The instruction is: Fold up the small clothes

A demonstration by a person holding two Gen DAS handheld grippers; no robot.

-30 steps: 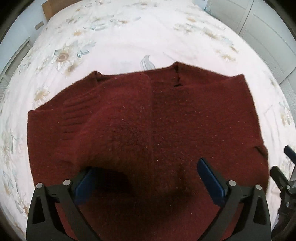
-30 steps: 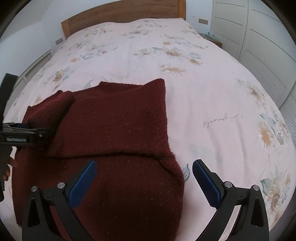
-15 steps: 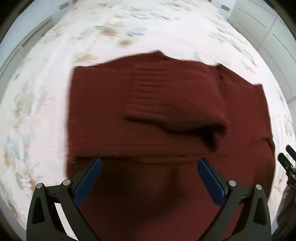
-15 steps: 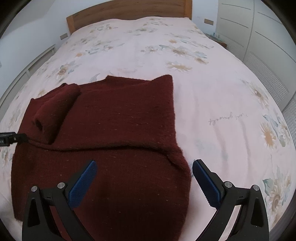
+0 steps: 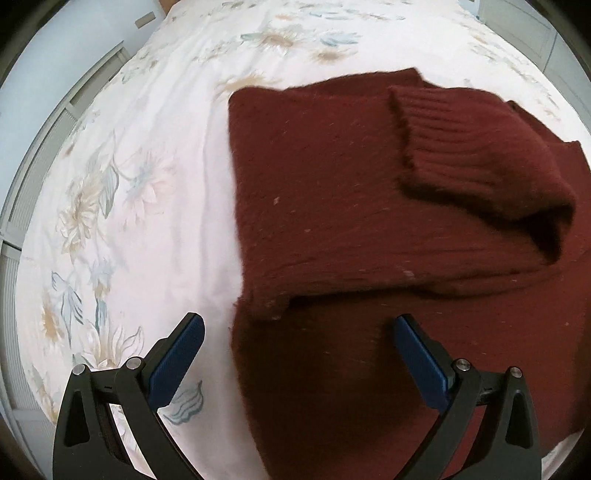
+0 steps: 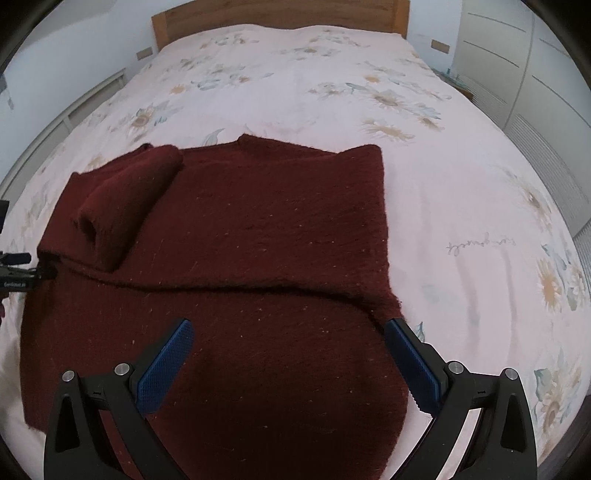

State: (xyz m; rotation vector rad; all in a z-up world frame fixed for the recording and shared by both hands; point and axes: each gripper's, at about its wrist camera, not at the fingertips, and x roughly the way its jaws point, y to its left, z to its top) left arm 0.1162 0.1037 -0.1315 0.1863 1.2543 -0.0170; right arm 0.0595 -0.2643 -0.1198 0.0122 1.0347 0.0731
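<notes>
A dark red knit sweater lies flat on the bed, its upper half folded down over the lower half. A ribbed sleeve is folded across the top; it also shows in the right wrist view. My left gripper is open and empty, above the sweater's left edge. My right gripper is open and empty, above the sweater's lower right part. The left gripper's tip shows at the left edge of the right wrist view.
The bed is covered by a pale floral sheet. A wooden headboard stands at the far end. White wardrobe doors run along the right side. A white wall panel runs along the left.
My left gripper has let go of the sleeve, which now lies on the sweater, and has swung left toward the sweater's left edge. My right gripper has shifted slightly left over the sweater.
</notes>
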